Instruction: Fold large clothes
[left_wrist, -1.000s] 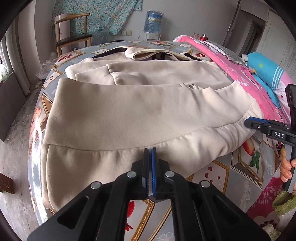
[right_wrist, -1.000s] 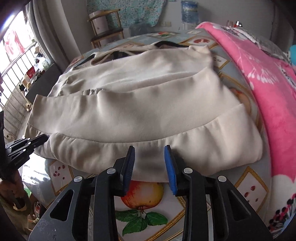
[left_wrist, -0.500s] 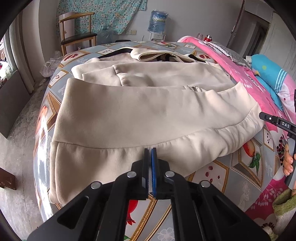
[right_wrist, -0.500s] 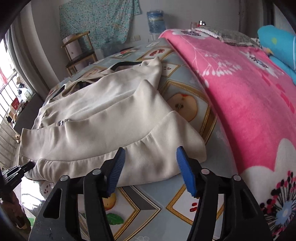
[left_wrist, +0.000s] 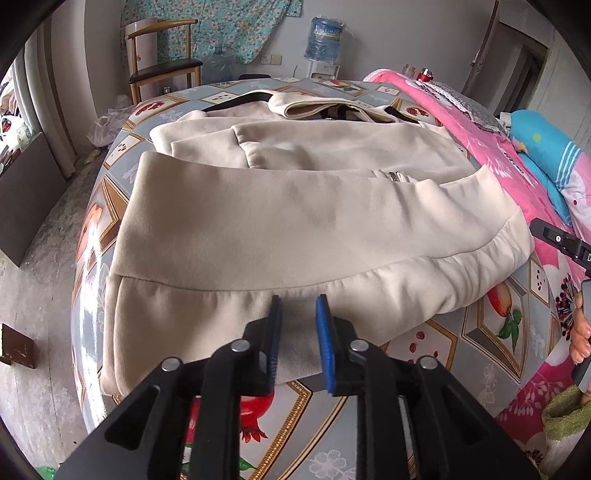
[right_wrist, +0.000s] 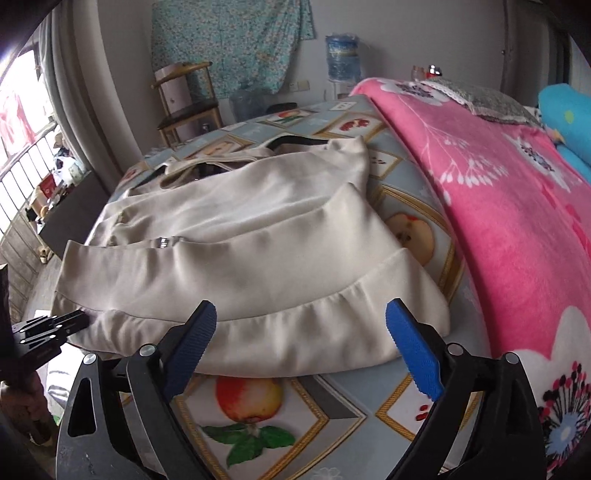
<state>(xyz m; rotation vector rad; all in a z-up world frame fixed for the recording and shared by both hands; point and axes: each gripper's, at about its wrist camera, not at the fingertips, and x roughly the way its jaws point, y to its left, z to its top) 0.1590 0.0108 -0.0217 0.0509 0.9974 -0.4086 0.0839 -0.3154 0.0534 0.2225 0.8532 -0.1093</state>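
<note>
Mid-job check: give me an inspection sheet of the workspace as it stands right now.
Surface: fruit-print cloth covering the bed.
Job's things: beige jacket lying folded, hem toward the cameras.
Clutter: pink blanket beside the jacket; blue pillow.
Grippers: left hand-held gripper opening, hem between its pads; right hand-held gripper opening wide, nothing gripped.
Cables: nothing seen.
Surroundings: wooden chair, water bottle, floral wall cloth.
</note>
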